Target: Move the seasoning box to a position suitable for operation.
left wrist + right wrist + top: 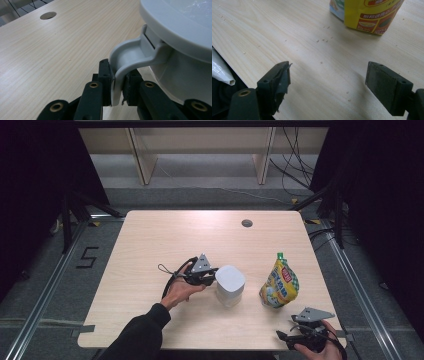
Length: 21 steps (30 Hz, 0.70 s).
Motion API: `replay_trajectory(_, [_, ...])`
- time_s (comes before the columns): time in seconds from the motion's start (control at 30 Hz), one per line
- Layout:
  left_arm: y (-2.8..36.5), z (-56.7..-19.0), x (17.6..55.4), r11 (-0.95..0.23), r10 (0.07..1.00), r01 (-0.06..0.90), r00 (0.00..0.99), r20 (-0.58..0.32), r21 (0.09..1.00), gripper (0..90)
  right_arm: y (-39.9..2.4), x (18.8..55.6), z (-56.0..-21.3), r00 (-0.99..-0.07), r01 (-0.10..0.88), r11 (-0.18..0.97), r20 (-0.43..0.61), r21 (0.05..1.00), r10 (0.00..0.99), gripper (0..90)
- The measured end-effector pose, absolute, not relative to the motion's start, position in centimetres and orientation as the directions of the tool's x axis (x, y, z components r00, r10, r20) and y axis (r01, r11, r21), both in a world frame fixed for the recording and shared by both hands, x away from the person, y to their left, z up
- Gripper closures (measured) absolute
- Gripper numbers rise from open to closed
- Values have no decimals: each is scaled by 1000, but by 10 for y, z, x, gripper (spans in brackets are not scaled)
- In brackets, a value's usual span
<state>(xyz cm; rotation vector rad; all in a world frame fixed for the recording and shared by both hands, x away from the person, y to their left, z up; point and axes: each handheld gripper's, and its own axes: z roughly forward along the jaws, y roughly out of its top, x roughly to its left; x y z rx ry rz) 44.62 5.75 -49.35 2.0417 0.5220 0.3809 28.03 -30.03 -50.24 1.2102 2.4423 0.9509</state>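
One container handle (125, 67) between hand-held gripper (119, 85) pads (pinched)

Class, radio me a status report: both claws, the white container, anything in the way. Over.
Left claw shut on container handle. Right claw open, empty, near table edge. Container upright mid-table. Yellow pouch stands apart to its right.
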Motion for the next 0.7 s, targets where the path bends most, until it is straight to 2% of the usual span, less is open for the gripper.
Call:
replay_trajectory(0.13, [58, -493, 444, -451, 518, 206, 853, 67, 869, 787, -300, 280, -503, -624, 612, 442, 57, 656, 779, 209])
replay_trajectory(0.4, [72, -490, 427, -453, 567, 260, 822, 51, 853, 761, -301, 281, -503, -621, 617, 440, 60, 653, 782, 208])
replay_trajectory(0.7, [92, -487, 404, -469, 571, 275, 820, 50, 839, 719, -300, 281, -503, -620, 621, 438, 64, 650, 782, 207])
